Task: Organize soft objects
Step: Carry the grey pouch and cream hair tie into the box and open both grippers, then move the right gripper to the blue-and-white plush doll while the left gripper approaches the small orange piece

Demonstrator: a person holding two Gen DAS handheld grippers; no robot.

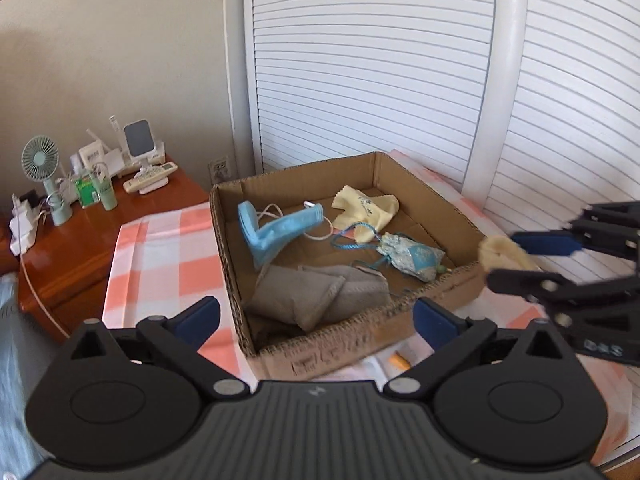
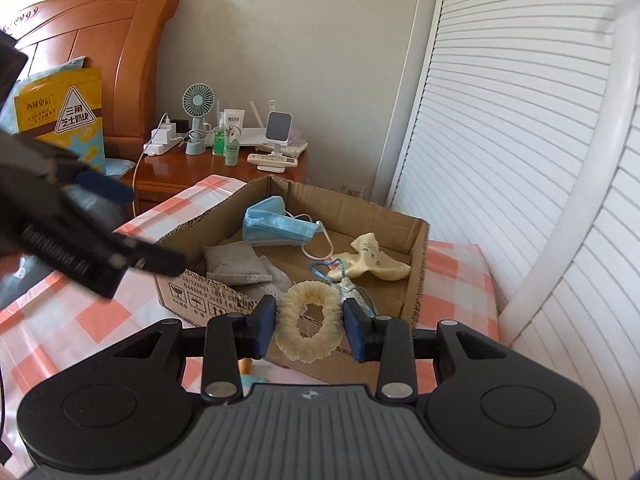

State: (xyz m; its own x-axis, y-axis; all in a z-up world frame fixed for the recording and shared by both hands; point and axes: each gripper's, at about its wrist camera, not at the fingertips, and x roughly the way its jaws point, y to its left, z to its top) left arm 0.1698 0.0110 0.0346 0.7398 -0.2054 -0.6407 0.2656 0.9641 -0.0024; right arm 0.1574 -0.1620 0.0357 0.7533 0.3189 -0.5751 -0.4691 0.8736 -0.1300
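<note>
An open cardboard box (image 1: 360, 344) sits on a pink-and-white checked cloth (image 1: 160, 256). Inside it lie a blue face mask (image 1: 276, 232), a pale yellow cloth (image 1: 366, 210), grey fabric pouches (image 1: 316, 296) and a blue-white sachet on a cord (image 1: 416, 258). My left gripper (image 1: 316, 316) is open wide over the box's near wall, with nothing held. My right gripper (image 2: 310, 322) is shut on a cream fluffy scrunchie (image 2: 310, 322) just above the box's (image 2: 416, 264) near corner. The left wrist view shows that scrunchie (image 1: 500, 254) at the box's right corner.
A wooden bedside table (image 2: 176, 176) at the back carries a small green fan (image 2: 198, 104), bottles, chargers, a remote and a phone stand. White louvred doors (image 1: 380, 80) stand behind the box. A wooden headboard (image 2: 100, 32) and a yellow snack bag (image 2: 60, 112) are at far left.
</note>
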